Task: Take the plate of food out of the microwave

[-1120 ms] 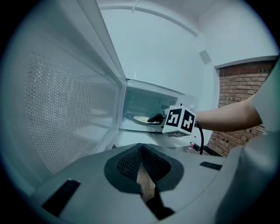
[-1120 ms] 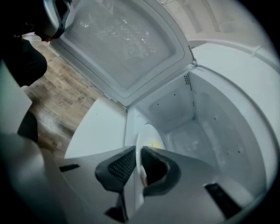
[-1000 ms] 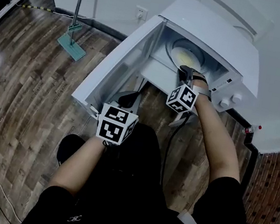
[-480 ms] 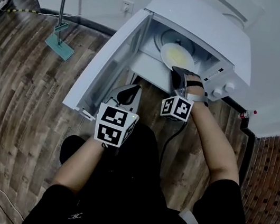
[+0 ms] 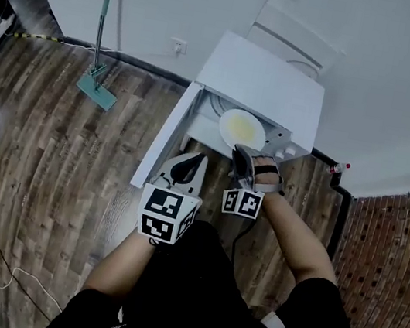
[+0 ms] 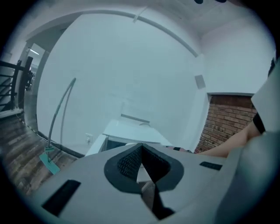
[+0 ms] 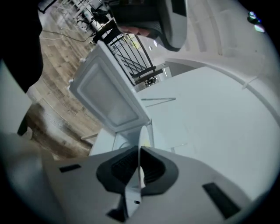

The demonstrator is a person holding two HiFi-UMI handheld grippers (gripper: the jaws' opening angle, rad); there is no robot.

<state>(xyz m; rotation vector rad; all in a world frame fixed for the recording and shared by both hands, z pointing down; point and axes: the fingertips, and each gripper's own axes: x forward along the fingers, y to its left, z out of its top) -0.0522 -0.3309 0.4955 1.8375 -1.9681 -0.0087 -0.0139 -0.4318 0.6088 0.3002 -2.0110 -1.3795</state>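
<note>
The right gripper (image 5: pixel 240 152) clamps the plate (image 5: pixel 242 129) (seemingly level) by its rim; left gripper (image 5: pixel 192 159) closed, empty.

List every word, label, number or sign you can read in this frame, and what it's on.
No text is readable anywhere.
Microwave control panel: any print is too small to read.
Marker cubes: black-and-white square patterns only, no letters.
Logo on the person's dark top: too small to read.
</note>
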